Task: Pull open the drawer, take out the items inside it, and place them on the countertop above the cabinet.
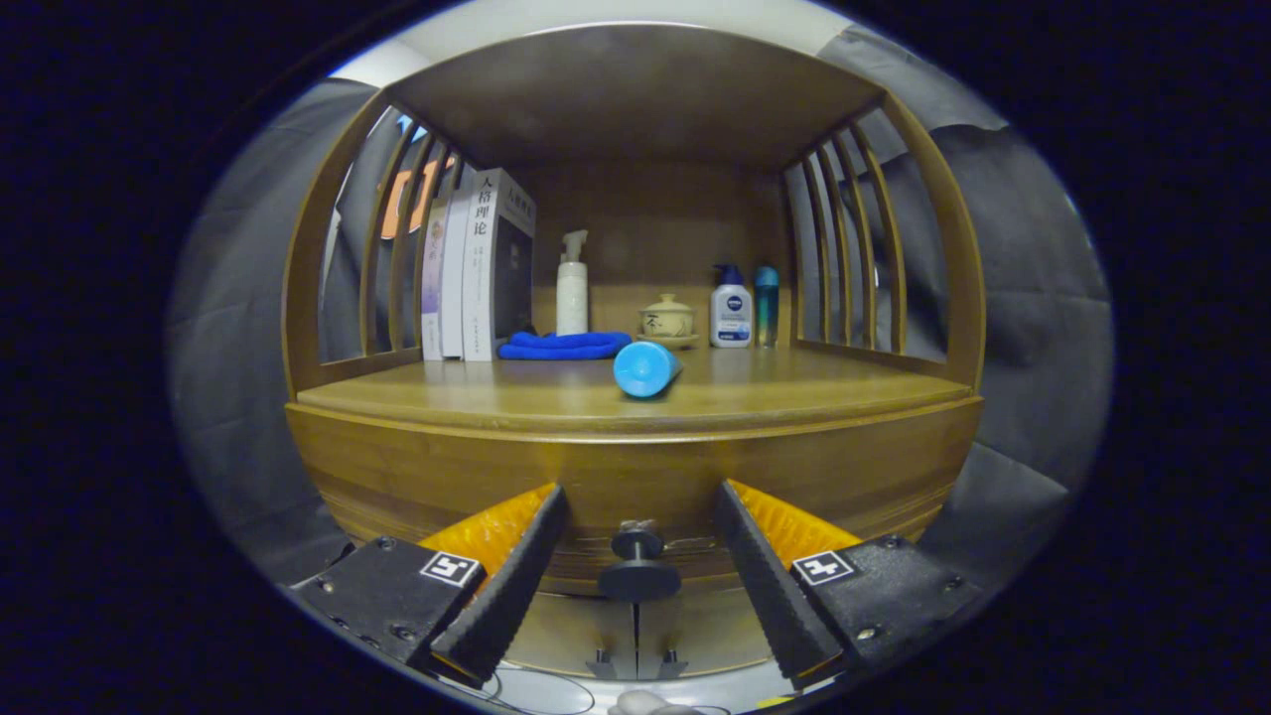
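Note:
The wooden cabinet's drawer front (635, 482) faces me, closed, with a small black knob (637, 566) low at its middle. My gripper (640, 506) stands open, its two black ribbed fingers (516, 576) spread to either side of the knob without touching it. Above the drawer is the wooden countertop (556, 402). A blue cylinder (645, 367) lies on its side on the countertop, near the middle.
At the back of the shelf stand several books (477, 263), a white spray bottle (572, 286), a folded blue cloth (564, 345), a small lidded ceramic jar (666, 320), a white lotion bottle (731, 308) and a teal bottle (766, 305). Slatted wooden sides enclose the shelf.

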A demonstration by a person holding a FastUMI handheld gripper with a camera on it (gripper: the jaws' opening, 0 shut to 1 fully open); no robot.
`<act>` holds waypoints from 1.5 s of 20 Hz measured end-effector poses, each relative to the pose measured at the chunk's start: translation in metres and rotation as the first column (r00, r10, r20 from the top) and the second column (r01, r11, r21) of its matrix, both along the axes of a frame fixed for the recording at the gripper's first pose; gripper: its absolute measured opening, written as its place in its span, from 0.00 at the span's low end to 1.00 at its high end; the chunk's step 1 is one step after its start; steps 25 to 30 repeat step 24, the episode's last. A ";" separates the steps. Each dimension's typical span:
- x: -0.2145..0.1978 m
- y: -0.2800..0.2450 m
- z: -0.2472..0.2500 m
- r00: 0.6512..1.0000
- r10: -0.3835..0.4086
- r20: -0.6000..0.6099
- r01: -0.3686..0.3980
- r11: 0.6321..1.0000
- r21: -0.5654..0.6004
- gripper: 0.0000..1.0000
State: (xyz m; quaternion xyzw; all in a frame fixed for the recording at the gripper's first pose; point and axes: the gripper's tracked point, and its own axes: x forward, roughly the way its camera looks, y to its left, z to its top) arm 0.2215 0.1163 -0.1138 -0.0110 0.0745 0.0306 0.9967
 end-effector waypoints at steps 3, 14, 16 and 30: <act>-0.013 -0.005 0.020 1.000 0.000 0.028 0.000 1.000 -0.001 1.00; -0.146 -0.038 0.094 0.993 0.038 0.111 -0.045 0.997 0.060 1.00; -0.162 -0.043 0.101 0.991 0.037 0.130 -0.043 0.998 0.048 1.00; -0.198 -0.055 0.108 0.989 0.024 0.148 -0.029 0.999 0.035 1.00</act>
